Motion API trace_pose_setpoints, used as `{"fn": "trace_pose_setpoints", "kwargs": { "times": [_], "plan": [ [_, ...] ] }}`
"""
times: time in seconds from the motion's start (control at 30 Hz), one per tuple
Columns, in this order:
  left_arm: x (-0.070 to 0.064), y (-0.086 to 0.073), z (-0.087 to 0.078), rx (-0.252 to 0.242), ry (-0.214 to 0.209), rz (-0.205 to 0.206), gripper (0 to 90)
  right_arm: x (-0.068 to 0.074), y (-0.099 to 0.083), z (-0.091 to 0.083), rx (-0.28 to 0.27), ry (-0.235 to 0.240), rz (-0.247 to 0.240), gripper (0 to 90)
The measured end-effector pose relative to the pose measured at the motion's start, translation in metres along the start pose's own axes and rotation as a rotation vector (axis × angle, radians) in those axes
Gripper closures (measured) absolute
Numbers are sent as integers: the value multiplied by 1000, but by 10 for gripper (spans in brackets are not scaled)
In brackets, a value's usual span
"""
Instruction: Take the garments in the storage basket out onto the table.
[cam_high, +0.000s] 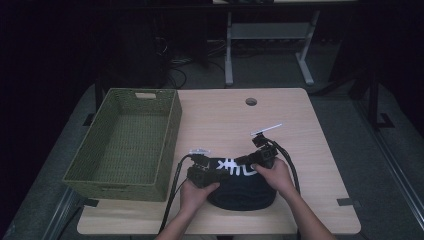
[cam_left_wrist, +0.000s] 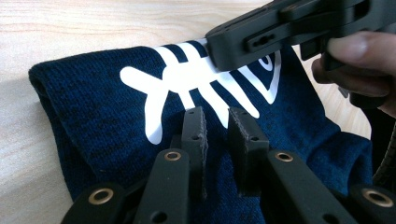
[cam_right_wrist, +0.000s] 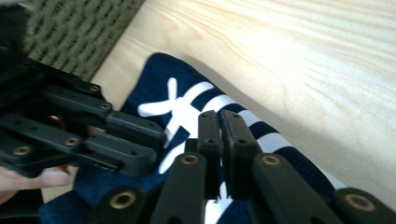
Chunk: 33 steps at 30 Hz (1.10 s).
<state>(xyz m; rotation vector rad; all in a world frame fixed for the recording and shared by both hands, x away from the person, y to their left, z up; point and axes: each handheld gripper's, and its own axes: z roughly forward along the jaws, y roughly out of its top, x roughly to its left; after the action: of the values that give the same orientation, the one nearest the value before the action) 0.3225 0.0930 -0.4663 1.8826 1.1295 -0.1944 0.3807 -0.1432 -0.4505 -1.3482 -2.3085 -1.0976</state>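
Dark navy knitted garment (cam_high: 242, 186) with white fish-skeleton print (cam_left_wrist: 196, 88), bunched in a rounded heap on the counter (cam_high: 300, 150) at its near edge, just right of the green woven basket (cam_high: 127, 145), which sits empty. Left hand-held gripper (cam_high: 222, 175) over the heap's left side; in the left gripper view, jaws slightly parted, a narrow gap between the pads, hovering just above the knit with no fabric between them. Right hand-held gripper (cam_high: 246, 160) at the heap's upper right; in the right gripper view (cam_right_wrist: 220, 123), jaws nearly together, only a slit left, resting over the print; cannot tell whether any cloth is pinched. Judged soft, limp and light: no stiffness, will sag and unfold when lifted, folds likely to slip from a shallow pinch. Knit surface grippy rather than slick; not fragile, though loops may snag. Best taken at a doubled fold or thick edge, one pinch each side, well apart, so the bundle hangs evenly for a move toward the basket.
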Motion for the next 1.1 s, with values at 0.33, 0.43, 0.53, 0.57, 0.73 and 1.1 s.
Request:
{"fn": "trace_pose_setpoints", "kwargs": {
  "times": [0.33, 0.43, 0.53, 0.57, 0.73, 1.1],
  "plan": [
    [-10, 0, -17, -33, -33, 23, 747, 8, -10, -22, -25, 79, -29, 801],
    [-15, -4, -24, -35, -49, 36, 749, 10, -22, -34, -32, 97, -35, 801],
    [-20, -10, -28, -28, -66, 48, 751, 12, -37, -43, -27, 126, -39, 793],
    [-22, -12, -30, -27, -71, 55, 751, 13, -43, -45, -26, 136, -42, 789],
    [-31, -24, -32, 8, -115, 71, 748, 20, -69, -50, -11, 171, -65, 784],
    [-32, -42, -27, 82, -97, 119, 731, 9, -110, -47, -12, 186, -10, 800]
  ]
}}
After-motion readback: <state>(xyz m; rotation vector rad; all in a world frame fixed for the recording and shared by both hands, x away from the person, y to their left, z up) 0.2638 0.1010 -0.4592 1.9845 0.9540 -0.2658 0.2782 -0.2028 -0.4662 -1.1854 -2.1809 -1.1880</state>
